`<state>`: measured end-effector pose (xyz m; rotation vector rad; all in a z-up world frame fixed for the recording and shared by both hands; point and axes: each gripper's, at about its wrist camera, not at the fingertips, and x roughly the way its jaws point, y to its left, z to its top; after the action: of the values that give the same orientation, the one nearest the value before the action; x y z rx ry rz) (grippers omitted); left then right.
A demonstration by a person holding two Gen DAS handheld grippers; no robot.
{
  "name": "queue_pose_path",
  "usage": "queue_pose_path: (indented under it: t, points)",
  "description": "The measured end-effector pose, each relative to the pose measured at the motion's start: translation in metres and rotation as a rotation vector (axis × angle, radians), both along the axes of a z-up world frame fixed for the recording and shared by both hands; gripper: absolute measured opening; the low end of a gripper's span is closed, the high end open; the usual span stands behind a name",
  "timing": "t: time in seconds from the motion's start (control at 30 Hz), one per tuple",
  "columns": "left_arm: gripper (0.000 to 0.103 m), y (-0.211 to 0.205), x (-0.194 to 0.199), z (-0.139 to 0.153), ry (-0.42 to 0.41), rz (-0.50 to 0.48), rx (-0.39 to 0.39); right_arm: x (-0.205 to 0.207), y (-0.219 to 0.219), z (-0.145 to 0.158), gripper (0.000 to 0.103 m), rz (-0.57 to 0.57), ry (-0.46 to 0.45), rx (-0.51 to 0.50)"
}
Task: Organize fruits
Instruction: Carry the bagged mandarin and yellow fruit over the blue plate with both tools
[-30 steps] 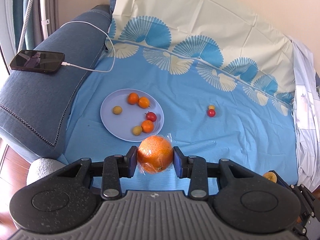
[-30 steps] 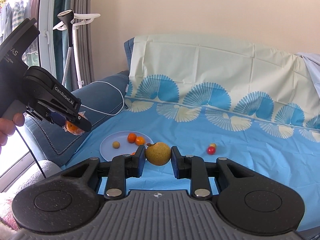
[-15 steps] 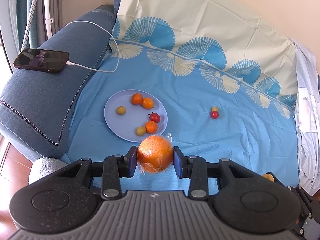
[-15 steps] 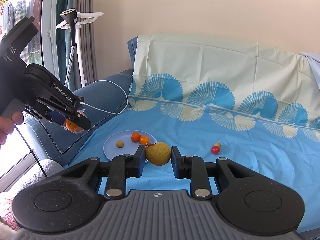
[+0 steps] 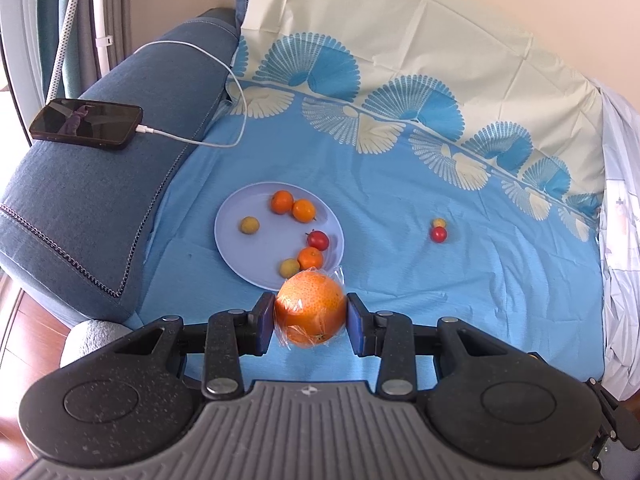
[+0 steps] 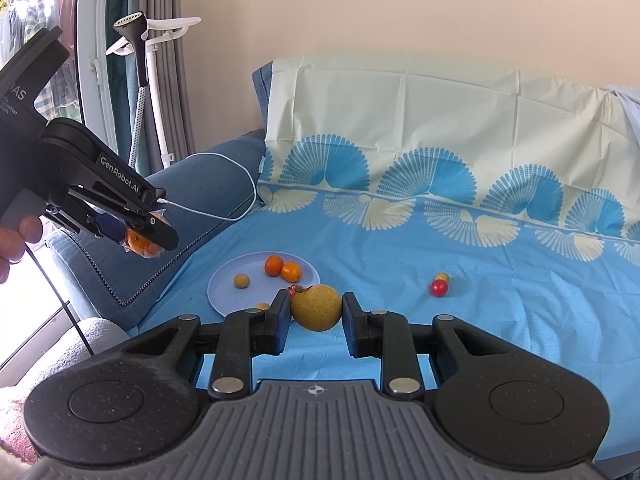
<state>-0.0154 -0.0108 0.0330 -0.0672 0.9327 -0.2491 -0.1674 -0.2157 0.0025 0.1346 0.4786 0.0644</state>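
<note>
Orange (image 5: 310, 307) clamped between left fingers (image 5: 264, 322), pear (image 6: 317, 307) between right fingers (image 6: 279, 322)

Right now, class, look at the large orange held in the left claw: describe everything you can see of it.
The large orange is round, bright orange with a pitted peel, and wrapped in clear, crinkled plastic film that sticks up at its upper right. The left claw is shut on it, one blue pad against each side. It is held in the air above the blue sheet, just before the near rim of the plate. In the right wrist view it looks small and partly hidden.
</note>
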Motion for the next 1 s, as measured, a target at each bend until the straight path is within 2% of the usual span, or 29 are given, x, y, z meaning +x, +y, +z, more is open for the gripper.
queue_pose_path:
  t: [0.27, 0.43, 0.77, 1.0]
  points:
    - [0.041, 0.018, 0.015, 0.002, -0.019, 0.059, -0.003, 0.024, 0.002, -0.004, 0.028, 0.024, 0.015, 0.0]
    - [0.041, 0.027, 0.038, -0.008, -0.003, 0.084, 0.009, 0.049, 0.007, -0.008, 0.028, 0.046, 0.027, 0.003]
    - [0.041, 0.029, 0.109, -0.058, 0.078, 0.131, 0.039, 0.128, 0.028, -0.034, 0.028, 0.09, 0.112, 0.005]
    - [0.041, 0.031, 0.151, -0.089, 0.104, 0.137, 0.07, 0.184, 0.044, -0.055, 0.028, 0.125, 0.16, -0.008]
